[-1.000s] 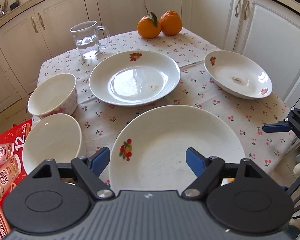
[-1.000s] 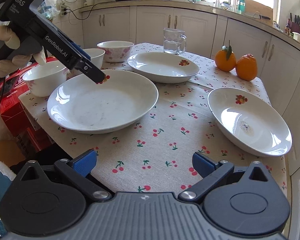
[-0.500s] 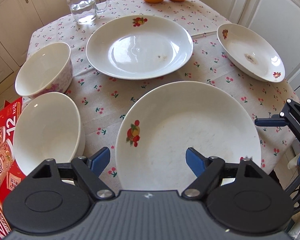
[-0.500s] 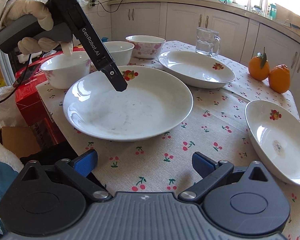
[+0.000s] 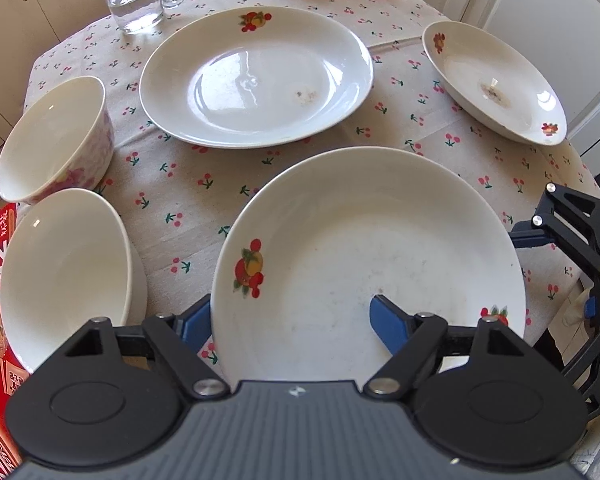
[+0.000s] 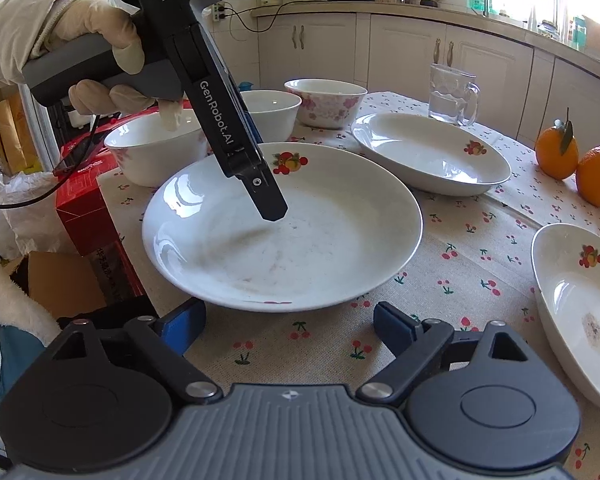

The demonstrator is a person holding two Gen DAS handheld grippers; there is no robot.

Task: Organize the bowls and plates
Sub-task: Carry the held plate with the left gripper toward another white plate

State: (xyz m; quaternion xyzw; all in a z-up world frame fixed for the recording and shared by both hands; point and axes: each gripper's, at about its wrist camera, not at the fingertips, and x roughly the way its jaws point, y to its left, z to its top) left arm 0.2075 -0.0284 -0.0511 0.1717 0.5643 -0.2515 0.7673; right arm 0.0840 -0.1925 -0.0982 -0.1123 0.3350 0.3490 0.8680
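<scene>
Where plate (image 5: 380, 240) rim overhangs, fingers (image 5: 384, 320) astride.

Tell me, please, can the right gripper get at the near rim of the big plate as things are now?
Probably yes. The right gripper, its jaws closing with nothing between them, faces the big plate across bare tablecloth. The left gripper straddles a different part of the rim.

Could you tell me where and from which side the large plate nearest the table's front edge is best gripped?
Take the large plate by its raised rim on the near-left side, coming down steeply from above. It is shallow and lies flat, so only the lip gives a pinch. The left gripper already straddles that rim, one finger inside, one outside, its jaws closing, pads apparently not yet pressing.
</scene>
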